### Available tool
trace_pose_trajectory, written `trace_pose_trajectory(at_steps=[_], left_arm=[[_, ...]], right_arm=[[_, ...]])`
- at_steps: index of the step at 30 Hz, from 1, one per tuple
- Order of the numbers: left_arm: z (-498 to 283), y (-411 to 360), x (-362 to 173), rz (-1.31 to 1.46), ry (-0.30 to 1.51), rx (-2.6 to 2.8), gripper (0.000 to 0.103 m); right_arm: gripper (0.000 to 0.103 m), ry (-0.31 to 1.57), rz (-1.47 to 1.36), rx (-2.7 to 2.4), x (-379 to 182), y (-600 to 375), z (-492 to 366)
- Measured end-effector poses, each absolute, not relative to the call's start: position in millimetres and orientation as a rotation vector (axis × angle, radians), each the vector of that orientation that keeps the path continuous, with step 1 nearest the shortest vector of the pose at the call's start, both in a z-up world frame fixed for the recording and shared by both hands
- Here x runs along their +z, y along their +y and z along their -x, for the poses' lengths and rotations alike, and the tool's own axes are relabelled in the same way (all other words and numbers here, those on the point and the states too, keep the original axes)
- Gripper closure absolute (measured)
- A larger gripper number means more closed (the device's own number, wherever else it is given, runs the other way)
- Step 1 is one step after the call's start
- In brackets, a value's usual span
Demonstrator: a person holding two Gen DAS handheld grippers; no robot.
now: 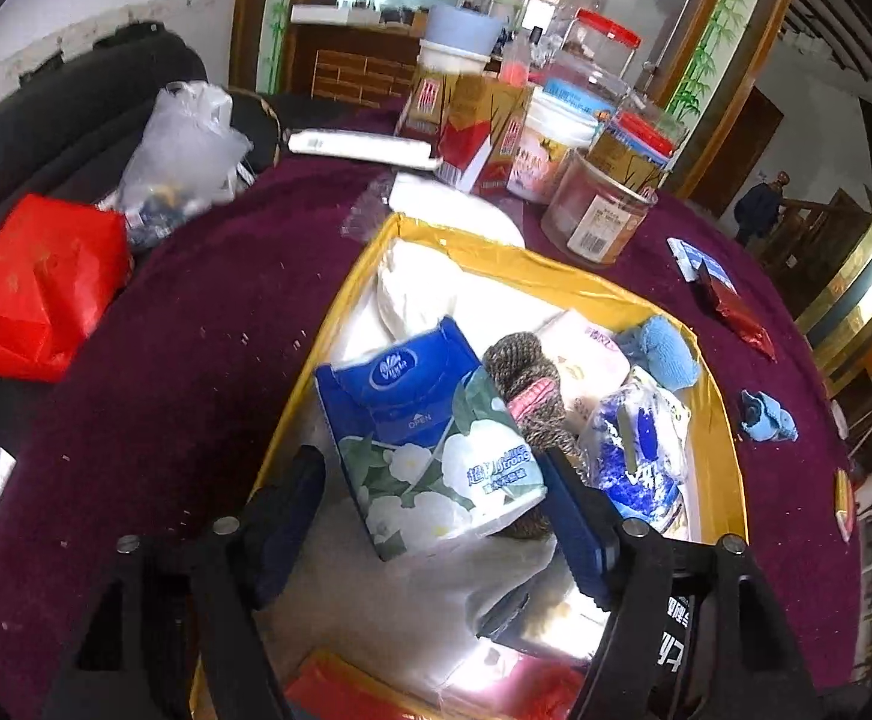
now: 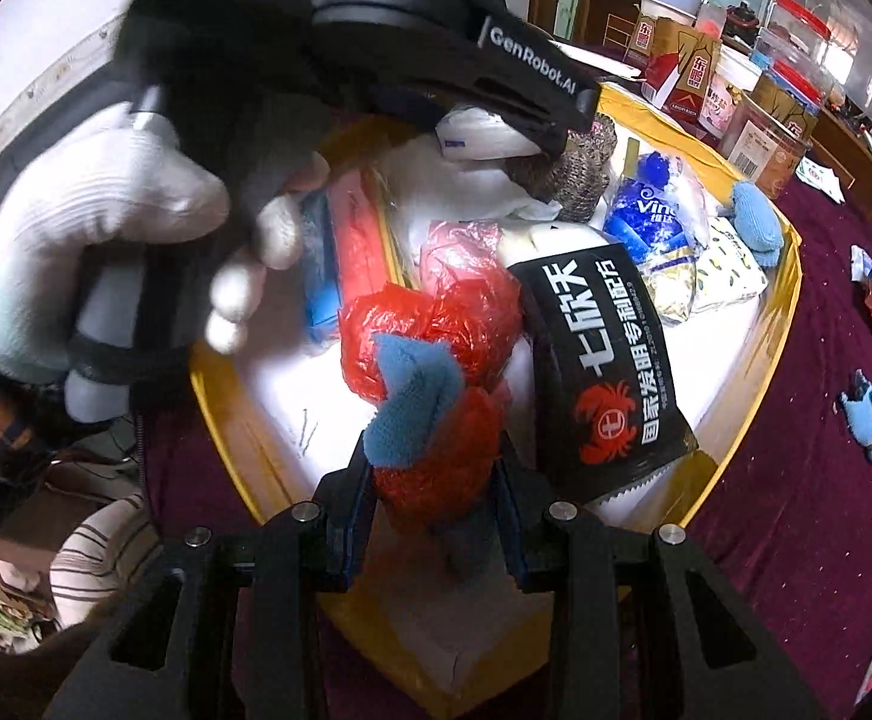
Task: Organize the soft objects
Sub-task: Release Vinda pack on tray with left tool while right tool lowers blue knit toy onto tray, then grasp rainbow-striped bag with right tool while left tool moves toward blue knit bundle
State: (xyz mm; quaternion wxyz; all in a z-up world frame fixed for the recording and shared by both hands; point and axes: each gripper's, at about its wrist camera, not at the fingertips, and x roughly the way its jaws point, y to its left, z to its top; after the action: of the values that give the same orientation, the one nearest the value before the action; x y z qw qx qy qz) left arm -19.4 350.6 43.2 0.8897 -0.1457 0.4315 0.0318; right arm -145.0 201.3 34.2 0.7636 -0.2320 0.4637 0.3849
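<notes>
Red plastic bag [image 2: 436, 420] with a blue cloth [image 2: 414, 414] on it, clamped in the right gripper [image 2: 432, 480] above the yellow-rimmed box [image 1: 556, 267]. Floral tissue pack [image 1: 429, 456] (blue-topped) between the left gripper [image 1: 436, 504] fingers, spread wide, contact unclear. Maroon tablecloth [image 1: 195, 312] beneath.
</notes>
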Motion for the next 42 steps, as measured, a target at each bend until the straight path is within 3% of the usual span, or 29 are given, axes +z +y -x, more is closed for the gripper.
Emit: trace_pose_trajectory(at_steps=[7,16,20,23,42], left_arm=[[45.1,351.3,74.9,0.272,0.765,0.116,0.013],[83.7,341.7,107.3,0.178,0.618,0.217,0.009],[94.7,331.0,115.4,0.128,0.587,0.229,0.008],[101.1,323.6,121.8,0.102,0.57,0.236,0.007],[131.9,266.6,146.4,0.009,0.544,0.208,0.005]], right_arm=[[0.07,1.016,0.496,0.819,27.0,206.1,132.7],[0.069,0.998,0.466,0.827,26.5,204.6,136.8],[0.063,0.958,0.477,0.829,33.6,204.0,146.7],[0.045,0.92,0.471,0.84,42.8,200.5,154.2],[0.039,0.831,0.324,0.787,67.1,124.1,177.4]])
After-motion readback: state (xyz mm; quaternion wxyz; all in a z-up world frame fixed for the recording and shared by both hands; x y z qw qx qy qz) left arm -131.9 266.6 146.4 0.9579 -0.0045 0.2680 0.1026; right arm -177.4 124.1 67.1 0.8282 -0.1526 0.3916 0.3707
